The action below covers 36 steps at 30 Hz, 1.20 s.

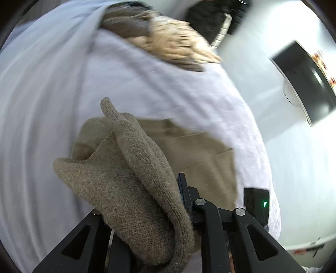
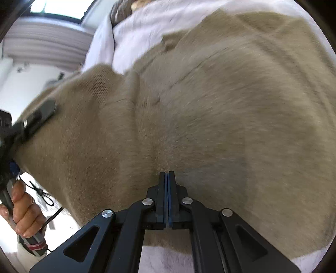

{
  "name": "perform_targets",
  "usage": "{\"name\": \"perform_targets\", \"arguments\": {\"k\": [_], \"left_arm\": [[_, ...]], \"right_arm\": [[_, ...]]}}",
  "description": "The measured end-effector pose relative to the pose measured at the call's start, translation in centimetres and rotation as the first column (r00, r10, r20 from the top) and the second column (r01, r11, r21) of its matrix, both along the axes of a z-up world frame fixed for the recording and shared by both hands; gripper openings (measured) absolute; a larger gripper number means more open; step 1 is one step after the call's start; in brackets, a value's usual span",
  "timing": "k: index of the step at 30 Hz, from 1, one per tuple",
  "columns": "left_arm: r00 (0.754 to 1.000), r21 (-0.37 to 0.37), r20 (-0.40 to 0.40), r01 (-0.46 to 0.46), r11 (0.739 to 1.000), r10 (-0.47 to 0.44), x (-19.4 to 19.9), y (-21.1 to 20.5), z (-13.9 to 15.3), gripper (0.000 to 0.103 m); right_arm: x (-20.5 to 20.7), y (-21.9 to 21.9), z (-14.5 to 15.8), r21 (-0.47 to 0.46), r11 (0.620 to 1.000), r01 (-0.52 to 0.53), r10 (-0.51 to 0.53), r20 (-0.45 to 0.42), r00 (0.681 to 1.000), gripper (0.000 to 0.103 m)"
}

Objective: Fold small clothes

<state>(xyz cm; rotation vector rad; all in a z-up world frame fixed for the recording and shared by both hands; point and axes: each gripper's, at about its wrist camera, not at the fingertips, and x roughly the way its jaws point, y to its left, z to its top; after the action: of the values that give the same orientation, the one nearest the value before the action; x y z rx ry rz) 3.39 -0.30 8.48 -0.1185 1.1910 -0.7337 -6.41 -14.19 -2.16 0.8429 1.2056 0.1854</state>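
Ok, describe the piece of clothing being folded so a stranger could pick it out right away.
Start at the white bed cover. Spread on it is the tan knit sweater, one edge lifted by the left gripper. Unlike the fluffy cream and brown pile further back, it is plain, single-coloured and fine-knit.

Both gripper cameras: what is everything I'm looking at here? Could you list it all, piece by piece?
Knit garment: one, tan-brown, spread over the pale cover; one edge lifted.
Pale cover: one, white-lilac, lying under the garment.
Clothes pile: one heap, beige and grey-brown, far end of the cover; blurred.
Dark object: one, black, on the white surface to the right; too blurred to identify.
Window: one, bright, top left of the right camera's view.
Left gripper: one, black, closed on a fold of the garment.
Right gripper: one, black with blue pads, shut, tips at the garment's surface.
Hand: one, gripping the left gripper's handle.
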Motion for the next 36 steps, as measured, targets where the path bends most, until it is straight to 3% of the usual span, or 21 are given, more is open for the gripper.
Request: {"name": "perform_targets", "arguments": {"k": [4, 8, 9, 10, 13, 15, 16, 18, 21, 23, 25, 27, 30, 36], "left_arm": [[0.985, 0.062, 0.086, 0.144, 0.988, -0.149, -1.8, -8.2, 1.2, 0.018], [0.960, 0.148, 0.121, 0.234, 0.961, -0.253, -4.3, -14.9, -0.6, 0.019], [0.952, 0.197, 0.125, 0.252, 0.948, -0.279, -5.0, -16.7, -1.7, 0.025], [0.947, 0.233, 0.115, 0.266, 0.935, -0.298, -5.6, -18.2, -3.1, 0.038], [0.953, 0.229, 0.077, 0.271, 0.935, -0.295, -6.9, -19.8, -5.0, 0.046], [0.956, 0.200, 0.073, 0.266, 0.943, -0.286, -7.5, -19.7, -4.7, 0.051], [0.956, 0.182, 0.076, 0.265, 0.947, -0.282, -7.6, -19.5, -4.3, 0.066], [0.957, 0.108, 0.102, 0.260, 0.960, -0.271, -7.7, -18.6, -2.6, 0.078], [0.951, 0.062, 0.169, 0.254, 0.965, -0.261, -7.6, -17.6, 0.4, 0.078], [0.952, 0.064, 0.215, 0.210, 0.976, -0.219, -7.0, -16.6, 1.7, 0.078], [0.954, 0.100, 0.252, 0.138, 0.985, -0.159, -5.8, -14.8, 2.1, 0.078], [0.960, 0.145, 0.263, 0.061, 0.988, -0.097, -4.6, -13.2, 1.4, 0.078], [0.977, 0.225, 0.211, -0.019, 0.974, -0.029, -2.7, -11.0, -1.1, 0.078], [0.993, 0.323, 0.118, -0.066, 0.944, 0.029, -2.3, -7.3, -5.5, 0.078]], "right_arm": [[-3.0, -3.7, 0.8, 0.060, 0.990, 0.129, -0.132, 0.048, 0.990, 0.003], [-6.4, -8.9, -0.4, 0.119, 0.952, 0.283, -0.288, 0.024, 0.957, 0.004], [-6.9, -9.4, -0.9, 0.131, 0.943, 0.305, -0.309, 0.010, 0.951, 0.004], [-7.6, -10.0, -1.6, 0.148, 0.933, 0.329, -0.332, -0.008, 0.943, 0.004], [-8.6, -10.7, -2.9, 0.213, 0.905, 0.369, -0.368, -0.046, 0.929, 0.004], [-8.7, -10.4, -3.4, 0.221, 0.902, 0.371, -0.370, -0.048, 0.928, 0.004], [-8.6, -10.6, -3.6, 0.224, 0.901, 0.371, -0.370, -0.049, 0.928, 0.004], [-8.6, -10.6, -4.0, 0.233, 0.897, 0.375, -0.373, -0.055, 0.926, 0.004], [-9.2, -11.9, -4.2, 0.279, 0.873, 0.400, -0.403, -0.049, 0.914, 0.008], [-10.1, -13.0, -4.2, 0.324, 0.841, 0.432, -0.444, -0.040, 0.895, 0.033], [-10.7, -13.8, -3.9, 0.385, 0.799, 0.461, -0.492, -0.023, 0.870, 0.048], [-10.9, -14.5, -3.7, 0.413, 0.775, 0.478, -0.516, -0.021, 0.856, 0.048], [-11.3, -15.1, -3.9, 0.437, 0.755, 0.488, -0.533, -0.024, 0.846, 0.048], [-13.0, -16.0, -4.8, 0.537, 0.665, 0.519, -0.592, -0.045, 0.805, 0.061]]}}
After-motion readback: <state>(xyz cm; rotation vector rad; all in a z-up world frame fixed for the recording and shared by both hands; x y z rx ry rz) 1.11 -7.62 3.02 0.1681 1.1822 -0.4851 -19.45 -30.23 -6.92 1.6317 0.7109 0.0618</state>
